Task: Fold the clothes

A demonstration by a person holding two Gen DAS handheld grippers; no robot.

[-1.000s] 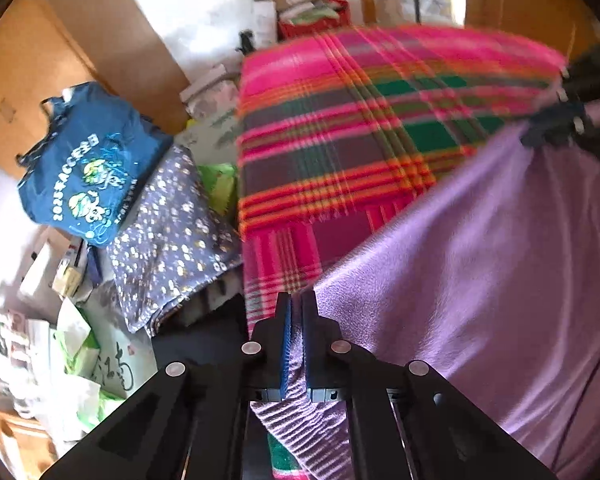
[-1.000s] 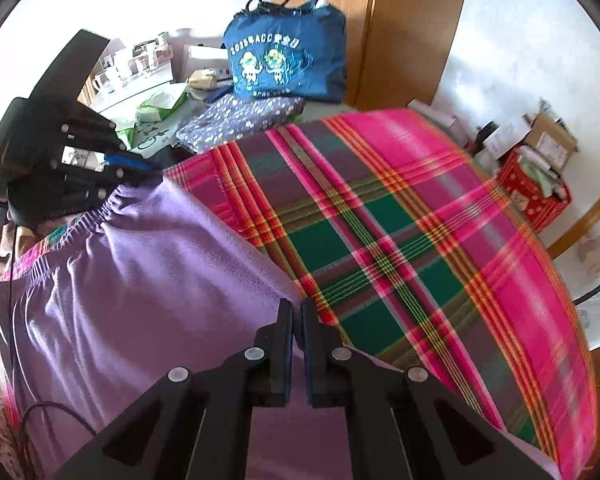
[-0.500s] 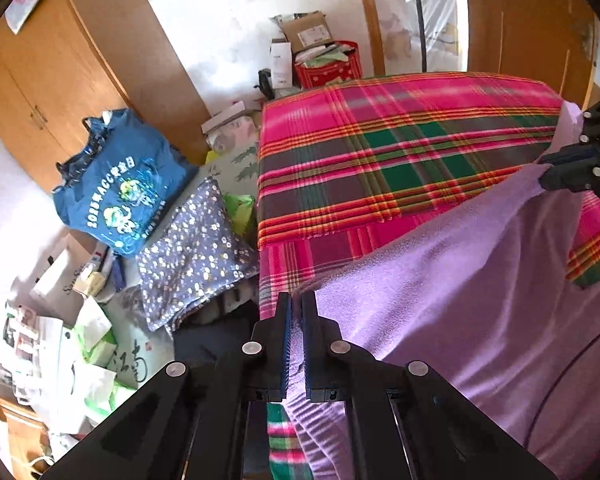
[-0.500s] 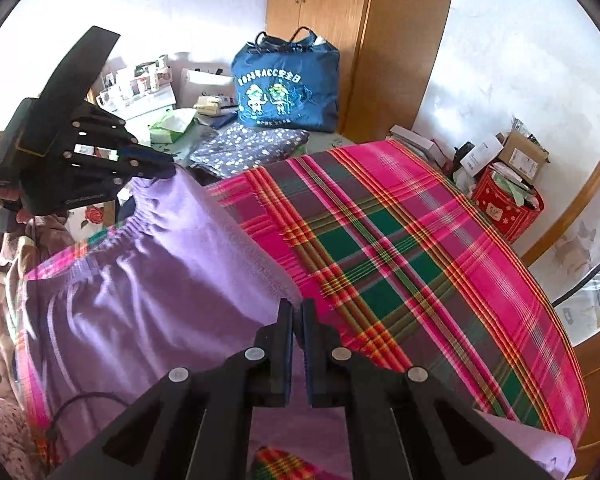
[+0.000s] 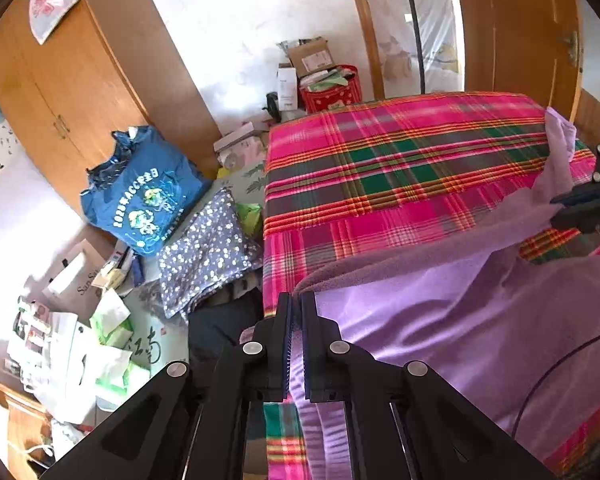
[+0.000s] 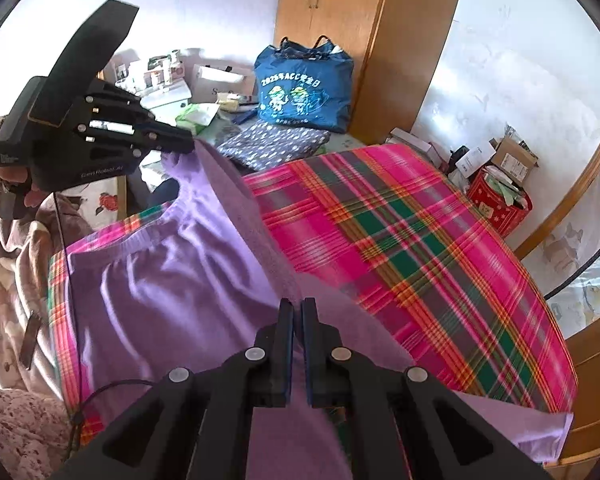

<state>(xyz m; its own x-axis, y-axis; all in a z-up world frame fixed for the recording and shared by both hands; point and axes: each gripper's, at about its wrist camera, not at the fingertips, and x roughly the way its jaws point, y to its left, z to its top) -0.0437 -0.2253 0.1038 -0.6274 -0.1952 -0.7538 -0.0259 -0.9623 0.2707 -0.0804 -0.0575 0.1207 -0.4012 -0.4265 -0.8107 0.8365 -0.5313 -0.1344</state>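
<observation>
Left hand-held gripper (image 5: 295,312) and right hand-held gripper (image 6: 297,316) each clamp an edge of the purple garment (image 6: 172,280), lifted over the plaid bed (image 6: 400,248)

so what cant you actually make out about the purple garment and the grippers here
- Purple garment, right wrist view: near end hidden under the right gripper; its type is unclear.
- Right gripper in the left wrist view: cut off by the frame edge.
- Left gripper: fabric covers the finger pads.

purple garment (image 6: 172,280), pink-green plaid blanket (image 6: 400,240)
</observation>
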